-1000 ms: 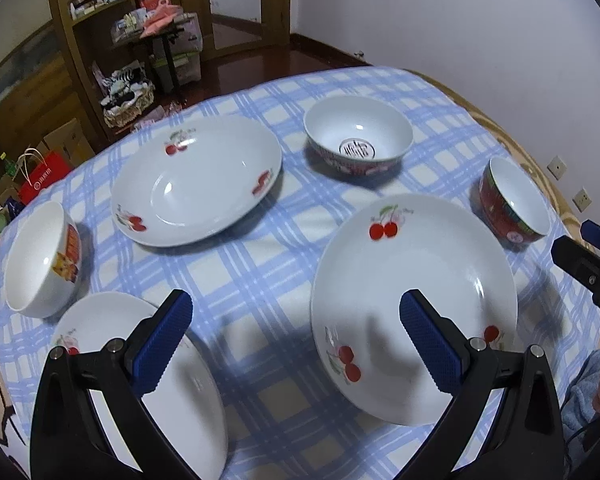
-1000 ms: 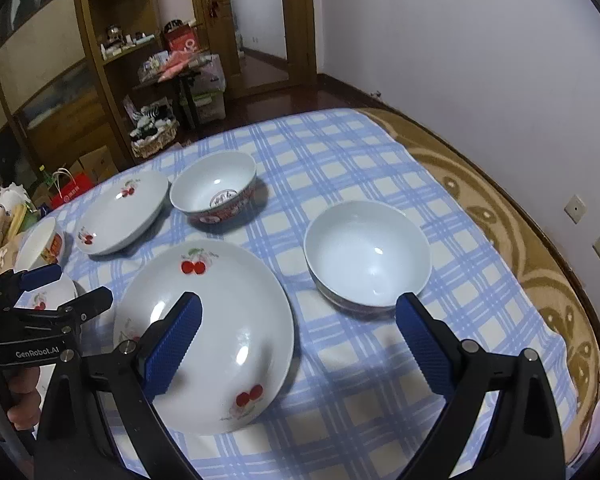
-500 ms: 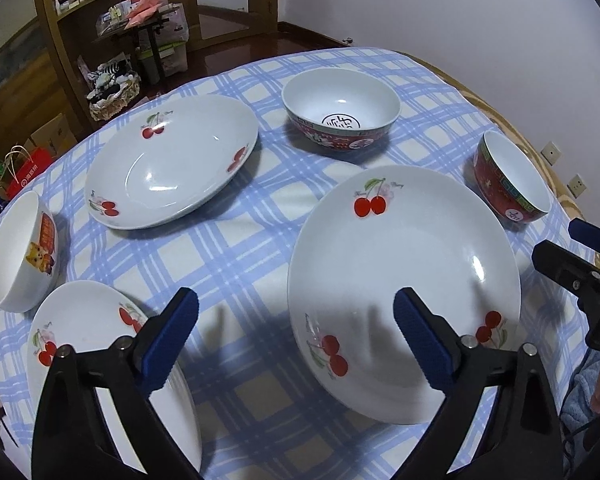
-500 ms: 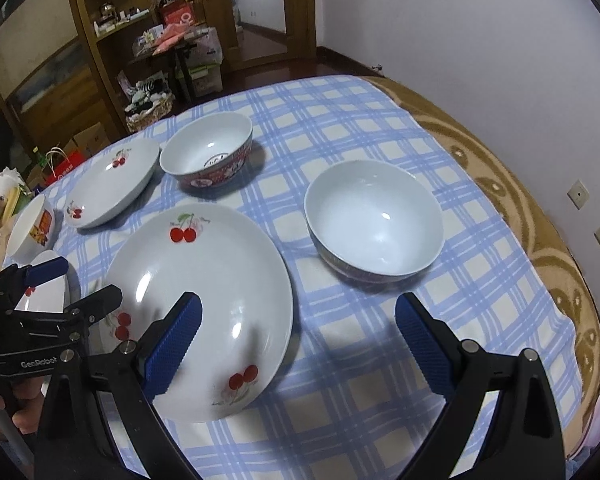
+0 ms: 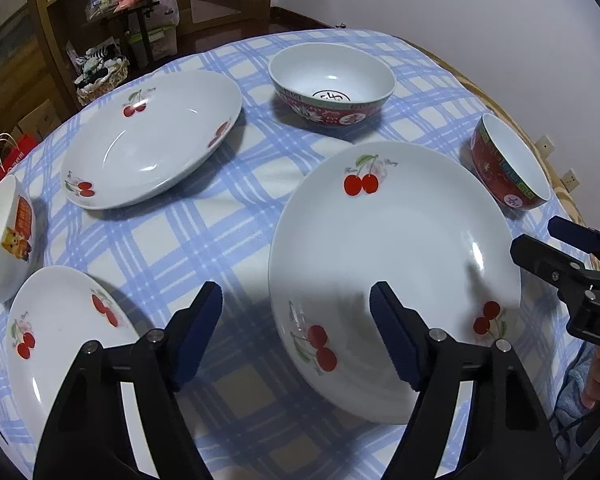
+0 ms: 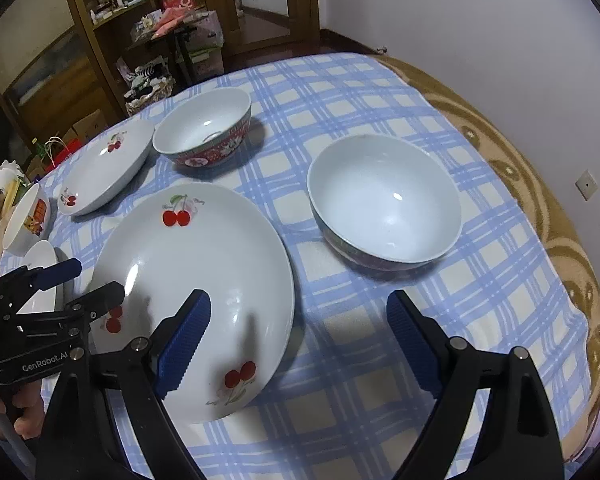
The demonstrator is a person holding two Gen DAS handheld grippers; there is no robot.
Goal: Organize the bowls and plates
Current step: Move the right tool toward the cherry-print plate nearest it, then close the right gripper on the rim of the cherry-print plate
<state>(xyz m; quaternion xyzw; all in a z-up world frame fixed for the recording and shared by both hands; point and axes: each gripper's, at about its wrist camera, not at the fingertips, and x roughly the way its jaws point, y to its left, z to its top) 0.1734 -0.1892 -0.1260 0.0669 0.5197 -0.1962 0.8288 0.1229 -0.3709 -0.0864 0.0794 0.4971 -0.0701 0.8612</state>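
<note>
On the blue checked tablecloth lie three white cherry plates: a large one at the front, one at the far left, one at the near left. A red-patterned bowl stands at the back, a second red-sided bowl to the right, and a white cartoon bowl at the left. My left gripper is open over the large plate's left rim. My right gripper is open between the large plate and the right bowl.
A wooden cabinet and cluttered shelves stand behind the table. A white wall runs along the right. The tan table edge shows beyond the cloth. Each gripper shows in the other's view, the right in the left wrist view and the left in the right wrist view.
Both grippers have moved forward and lower toward the large cherry plate, which now fills more of both views. Both stay open.
</note>
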